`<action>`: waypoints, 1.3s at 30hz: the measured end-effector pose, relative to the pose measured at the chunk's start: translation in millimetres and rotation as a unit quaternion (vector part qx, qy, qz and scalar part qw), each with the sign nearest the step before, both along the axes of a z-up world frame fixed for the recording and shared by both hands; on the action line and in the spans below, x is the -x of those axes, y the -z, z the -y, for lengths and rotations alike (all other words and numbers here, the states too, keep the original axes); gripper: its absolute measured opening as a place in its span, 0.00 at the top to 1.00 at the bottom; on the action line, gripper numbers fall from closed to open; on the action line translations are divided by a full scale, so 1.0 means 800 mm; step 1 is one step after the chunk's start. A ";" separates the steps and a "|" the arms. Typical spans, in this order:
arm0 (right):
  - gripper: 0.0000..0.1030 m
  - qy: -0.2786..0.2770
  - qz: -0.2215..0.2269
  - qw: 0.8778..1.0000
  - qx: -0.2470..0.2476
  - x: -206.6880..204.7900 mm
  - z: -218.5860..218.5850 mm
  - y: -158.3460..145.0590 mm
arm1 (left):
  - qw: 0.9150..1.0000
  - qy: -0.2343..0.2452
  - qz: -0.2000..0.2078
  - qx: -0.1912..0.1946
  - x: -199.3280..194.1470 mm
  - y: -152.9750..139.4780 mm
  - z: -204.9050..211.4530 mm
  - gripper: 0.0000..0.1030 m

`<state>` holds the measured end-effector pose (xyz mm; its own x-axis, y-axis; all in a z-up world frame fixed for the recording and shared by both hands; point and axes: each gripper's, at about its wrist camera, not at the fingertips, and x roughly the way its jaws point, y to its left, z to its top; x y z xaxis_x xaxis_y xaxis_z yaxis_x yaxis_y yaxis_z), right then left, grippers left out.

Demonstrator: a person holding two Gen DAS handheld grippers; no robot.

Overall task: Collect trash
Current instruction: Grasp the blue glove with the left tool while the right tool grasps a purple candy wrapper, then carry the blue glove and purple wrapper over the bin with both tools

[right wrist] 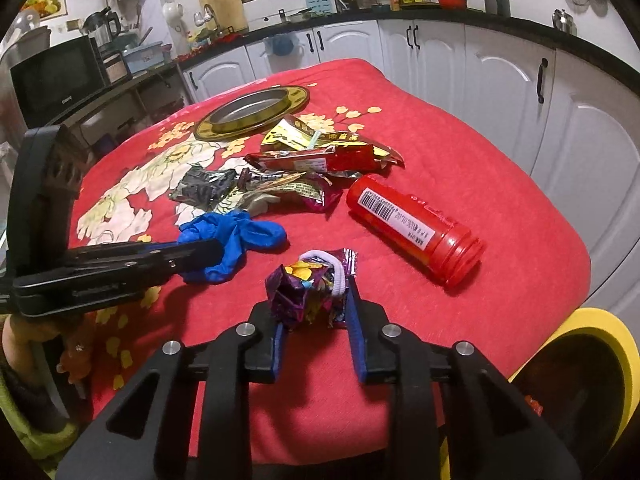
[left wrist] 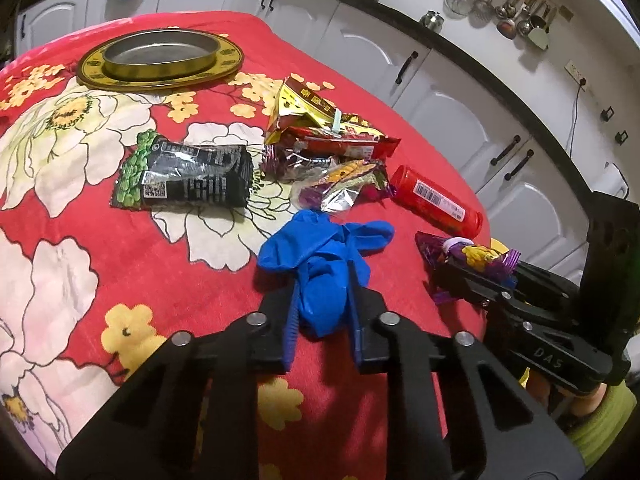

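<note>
A round metal tin (left wrist: 160, 54) sat empty on its gold lid at the far side of the worktop (left wrist: 120, 248). A yellow-rimmed bin (right wrist: 600, 364) stood at the near right edge, its inside too dark to make out. The left tongs (left wrist: 323, 300) were clenched on a blue glove (left wrist: 320, 256); the right tongs (right wrist: 316, 300) gripped a purple wrapper (right wrist: 308, 292) with a white band. Wrappers (left wrist: 320, 140), a black packet (left wrist: 188, 176) and a red bottle (right wrist: 412, 228) lay between tin and tongs. The wrappers overlapped, so their number was unclear.
</note>
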<state>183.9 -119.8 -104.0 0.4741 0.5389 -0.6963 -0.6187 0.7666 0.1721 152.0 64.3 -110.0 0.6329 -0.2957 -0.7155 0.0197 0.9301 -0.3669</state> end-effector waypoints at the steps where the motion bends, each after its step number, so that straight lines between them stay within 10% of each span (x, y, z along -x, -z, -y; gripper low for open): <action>1: 0.77 0.000 0.000 1.000 -0.001 0.002 0.001 -0.001 | 1.000 0.001 0.001 -0.003 0.001 -0.001 0.001 0.88; 39: 0.78 0.029 0.060 0.996 -0.064 0.070 0.059 -0.082 | 0.997 0.011 0.078 -0.028 0.066 -0.078 0.024 0.92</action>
